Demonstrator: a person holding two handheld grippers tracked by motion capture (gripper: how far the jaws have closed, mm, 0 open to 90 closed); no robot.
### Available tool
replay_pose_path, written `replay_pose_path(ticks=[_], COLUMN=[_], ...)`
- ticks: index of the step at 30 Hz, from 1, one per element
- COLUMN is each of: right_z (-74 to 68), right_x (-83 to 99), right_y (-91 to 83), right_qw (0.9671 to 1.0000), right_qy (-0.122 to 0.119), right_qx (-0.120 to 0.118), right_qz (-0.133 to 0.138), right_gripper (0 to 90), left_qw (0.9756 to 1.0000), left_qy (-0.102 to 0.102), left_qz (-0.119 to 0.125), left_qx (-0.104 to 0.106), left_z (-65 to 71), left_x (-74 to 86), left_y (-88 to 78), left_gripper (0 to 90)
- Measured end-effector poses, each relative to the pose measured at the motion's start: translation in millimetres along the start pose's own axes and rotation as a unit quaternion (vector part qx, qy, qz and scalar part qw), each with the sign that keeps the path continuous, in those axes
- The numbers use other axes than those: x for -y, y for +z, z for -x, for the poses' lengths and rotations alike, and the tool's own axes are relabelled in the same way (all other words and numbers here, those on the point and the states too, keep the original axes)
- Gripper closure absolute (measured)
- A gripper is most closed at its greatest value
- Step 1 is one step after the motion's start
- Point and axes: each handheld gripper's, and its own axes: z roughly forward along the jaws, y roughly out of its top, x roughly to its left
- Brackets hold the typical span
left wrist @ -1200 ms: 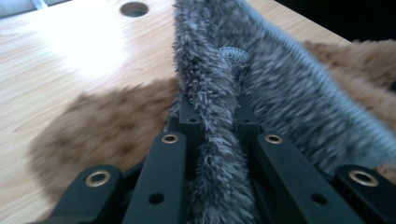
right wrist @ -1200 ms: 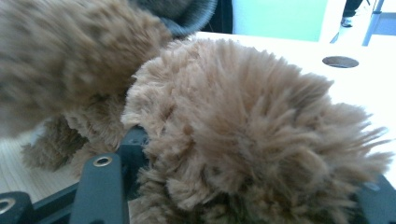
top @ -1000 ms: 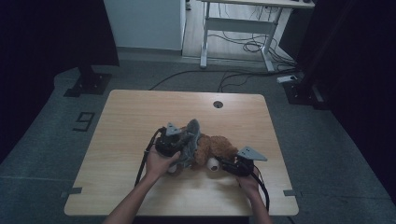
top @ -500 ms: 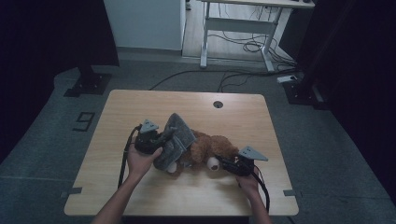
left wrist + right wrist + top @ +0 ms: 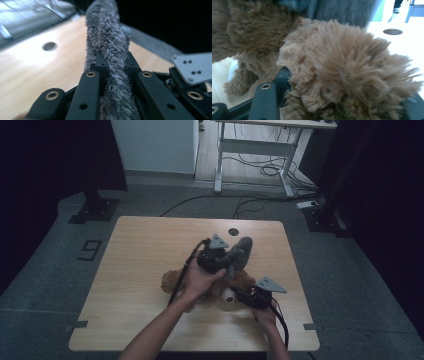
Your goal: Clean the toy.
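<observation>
While the left hand-held gripper has its jaws clamped tight on a strip of grey plush garment, the right hand-held gripper sits on the near side of the brown teddy bear with its jaws partly closed around a thick tuft of the bear's fur, which the right gripper view shows bulging between them. The bear lies near the middle of the wooden surface, on the person's side of the round cable hole, and the grey garment rises from the bear's far side toward that hole, lifted off the surface in the left gripper's hold. The step in hand looks like drawing the grey piece off or over the bear, so the job of the right gripper is to anchor: keep the fur pinned and the bear flat so that it does not ride up with the cloth. The left gripper should pull along the line of the garment rather than straight up, slowly enough that the pile does not slip out of the jaws, since in the left gripper view the cloth is gripped by a narrow fold only. If the cloth snags on the bear, easing the pull back toward the bear is likely safer than tugging harder.
</observation>
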Motion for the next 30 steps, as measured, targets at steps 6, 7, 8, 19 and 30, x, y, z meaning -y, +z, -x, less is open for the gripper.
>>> replay_pose_path(ticks=[6, 7, 8, 19, 30], right_z=[0.2, 0.6, 1.1, -0.5, 2.3], right_x=[0.3, 0.7, 1.1, 1.5, 2.1], right_y=[0.8, 1.3, 1.4, 0.8, 1.1], right_qw=[1.0000, 1.0000, 0.9999, 1.0000, 0.9999], right_qy=[0.006, 0.008, 0.011, -0.005, 0.009], right_qx=[0.002, 0.004, 0.003, -0.003, -0.004], right_qz=[-0.001, -0.002, -0.003, -0.001, 0.004], right_gripper=[37.8, 37.5, 37.4, 37.1, 37.1], left_qw=[0.9978, 0.9981, 0.9983, 0.9968, 0.9982], left_qy=[-0.009, -0.009, -0.010, -0.028, -0.039], left_qz=[-0.064, -0.059, -0.055, -0.054, -0.029], left_qx=[0.016, 0.016, 0.017, -0.052, -0.035], left_z=[7.4, 7.8, 8.0, -32.4, -32.0], left_x=[30.1, 33.0, 34.4, 55.9, 49.9], left_y=[46.4, 47.1, 46.3, -0.1, -29.1], left_gripper=[78.8, 78.8, 78.9, 79.0, 78.8])
